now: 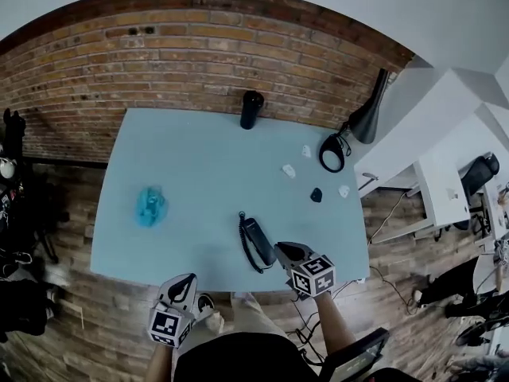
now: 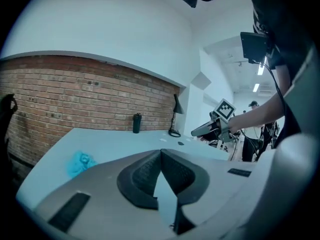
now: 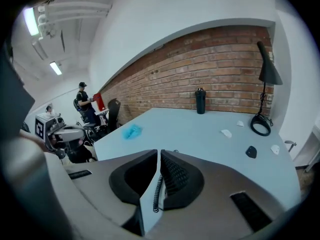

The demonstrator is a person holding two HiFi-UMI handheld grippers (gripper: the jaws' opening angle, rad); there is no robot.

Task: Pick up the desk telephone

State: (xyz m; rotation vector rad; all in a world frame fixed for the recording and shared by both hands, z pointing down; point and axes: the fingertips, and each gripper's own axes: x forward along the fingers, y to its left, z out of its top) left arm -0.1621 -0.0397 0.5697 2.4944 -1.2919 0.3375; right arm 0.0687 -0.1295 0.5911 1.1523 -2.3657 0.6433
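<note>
The black desk telephone [image 1: 258, 241] lies near the front edge of the light blue table [image 1: 199, 173], its coiled cord [image 1: 243, 249] curling along its left side. My right gripper [image 1: 285, 251] hovers just right of the phone's near end with its jaws nearly together and nothing held. In the right gripper view the cord [image 3: 156, 189] shows below the tips of that gripper [image 3: 158, 153]. My left gripper [image 1: 189, 279] hangs at the table's front edge, left of the phone. In the left gripper view its tips [image 2: 160, 151] meet, empty.
A black bottle [image 1: 251, 110] stands at the back edge by the brick wall. A black desk lamp [image 1: 367, 118] with a ring base [image 1: 332, 152] sits at the back right. A blue crumpled thing [image 1: 150, 205] lies left; white scraps [image 1: 289, 170] and a small black object [image 1: 316, 195] lie right.
</note>
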